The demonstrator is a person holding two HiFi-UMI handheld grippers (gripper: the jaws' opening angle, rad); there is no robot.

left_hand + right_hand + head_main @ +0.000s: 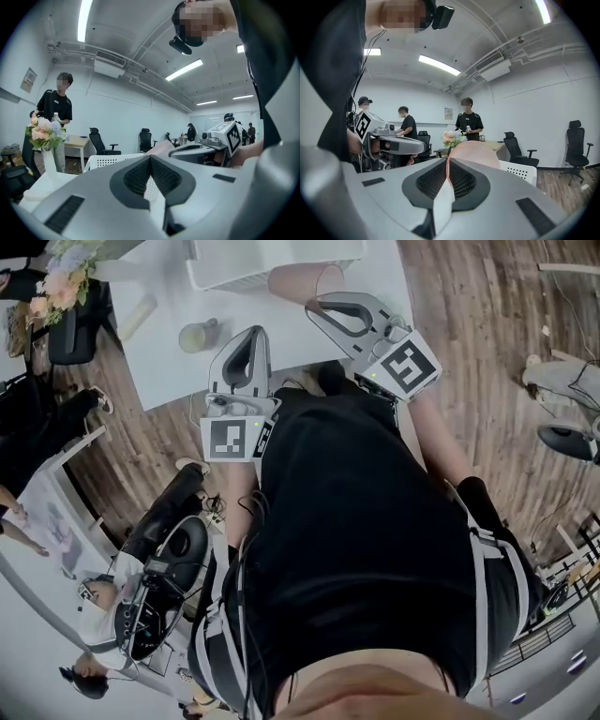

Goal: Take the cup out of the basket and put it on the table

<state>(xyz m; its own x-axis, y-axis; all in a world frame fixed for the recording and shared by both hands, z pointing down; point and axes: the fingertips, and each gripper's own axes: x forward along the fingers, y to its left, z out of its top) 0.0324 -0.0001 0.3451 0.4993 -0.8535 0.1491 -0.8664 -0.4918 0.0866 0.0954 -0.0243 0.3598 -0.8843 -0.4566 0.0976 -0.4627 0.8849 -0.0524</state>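
A pink cup (302,281) hangs tilted on its side over the white table (169,296), just in front of the white basket (272,266). My right gripper (322,304) is shut on the cup's rim; in the right gripper view the thin pink wall (476,154) runs between the closed pads. My left gripper (246,341) is above the table's near edge, left of the cup, shut with nothing in it. From the left gripper view, the perforated basket (110,161) and the pink cup (161,146) lie beyond the jaws.
A small yellowish cup (198,336) stands on the table left of my left gripper. A vase of flowers (61,279) is at the table's far left. Office chairs (101,140) and people stand around the room on the wooden floor (487,352).
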